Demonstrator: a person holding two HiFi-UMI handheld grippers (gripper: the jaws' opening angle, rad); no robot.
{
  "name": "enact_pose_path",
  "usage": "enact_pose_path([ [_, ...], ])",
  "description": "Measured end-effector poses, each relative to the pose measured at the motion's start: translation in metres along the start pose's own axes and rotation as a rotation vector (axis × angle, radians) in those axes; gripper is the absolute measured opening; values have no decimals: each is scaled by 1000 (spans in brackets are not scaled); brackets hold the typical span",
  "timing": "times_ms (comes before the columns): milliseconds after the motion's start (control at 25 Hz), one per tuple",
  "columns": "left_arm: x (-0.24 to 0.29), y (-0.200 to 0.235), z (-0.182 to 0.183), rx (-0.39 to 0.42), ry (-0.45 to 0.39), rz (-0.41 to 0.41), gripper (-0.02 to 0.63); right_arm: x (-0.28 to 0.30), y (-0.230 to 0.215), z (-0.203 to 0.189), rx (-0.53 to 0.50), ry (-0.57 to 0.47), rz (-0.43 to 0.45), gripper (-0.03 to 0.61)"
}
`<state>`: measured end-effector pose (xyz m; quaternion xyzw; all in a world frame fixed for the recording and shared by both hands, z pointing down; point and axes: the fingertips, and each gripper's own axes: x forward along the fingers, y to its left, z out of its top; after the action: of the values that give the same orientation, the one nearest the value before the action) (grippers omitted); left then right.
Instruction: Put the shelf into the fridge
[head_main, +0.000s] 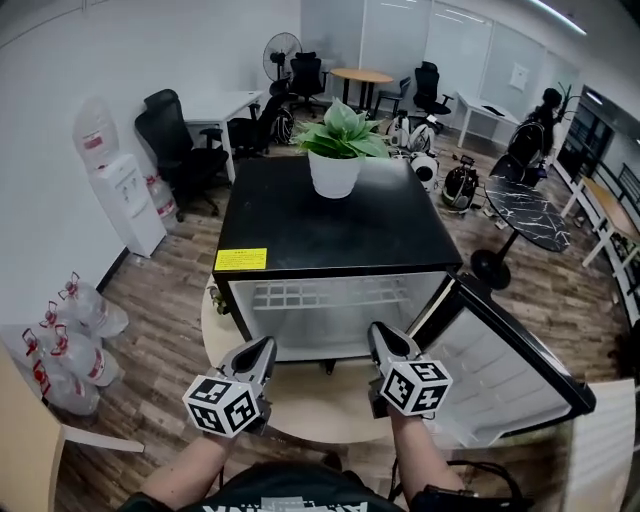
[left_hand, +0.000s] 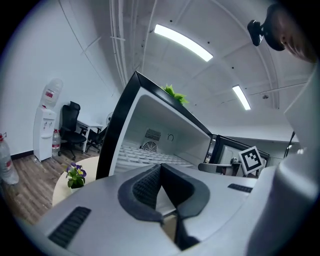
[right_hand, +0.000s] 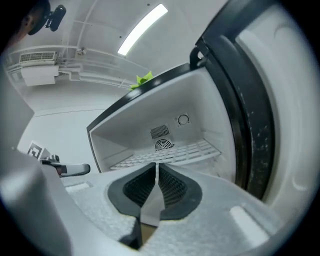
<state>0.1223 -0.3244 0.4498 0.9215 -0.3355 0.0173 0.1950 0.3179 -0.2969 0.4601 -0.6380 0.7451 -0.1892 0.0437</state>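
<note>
The white wire shelf (head_main: 330, 295) lies level inside the black mini fridge (head_main: 300, 230); it also shows in the left gripper view (left_hand: 135, 152) and the right gripper view (right_hand: 172, 152). The fridge door (head_main: 510, 360) hangs open to the right. My left gripper (head_main: 265, 350) (left_hand: 161, 167) is just in front of the opening's left side, shut and holding nothing. My right gripper (head_main: 380, 332) (right_hand: 157, 165) hangs before the right side, its pads together and nothing between them. Neither gripper touches the shelf.
A potted plant (head_main: 340, 150) stands on the fridge top. The fridge sits on a round pale table (head_main: 310, 390), where a small flower pot (left_hand: 75, 176) stands at its left. A water dispenser (head_main: 125, 195) and water bottles (head_main: 70, 340) are against the left wall.
</note>
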Motion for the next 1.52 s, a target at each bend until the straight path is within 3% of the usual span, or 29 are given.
enact_pose_path([
  [320, -12, -14, 12, 22, -3, -86, 2, -55, 29, 10, -28, -47, -23, 25],
  [960, -21, -64, 48, 180, -46, -237, 2, -149, 69, 50, -72, -181, -140, 22],
  [1520, -24, -73, 53, 267, -61, -232, 2, -156, 70, 58, -113, -197, -181, 6],
])
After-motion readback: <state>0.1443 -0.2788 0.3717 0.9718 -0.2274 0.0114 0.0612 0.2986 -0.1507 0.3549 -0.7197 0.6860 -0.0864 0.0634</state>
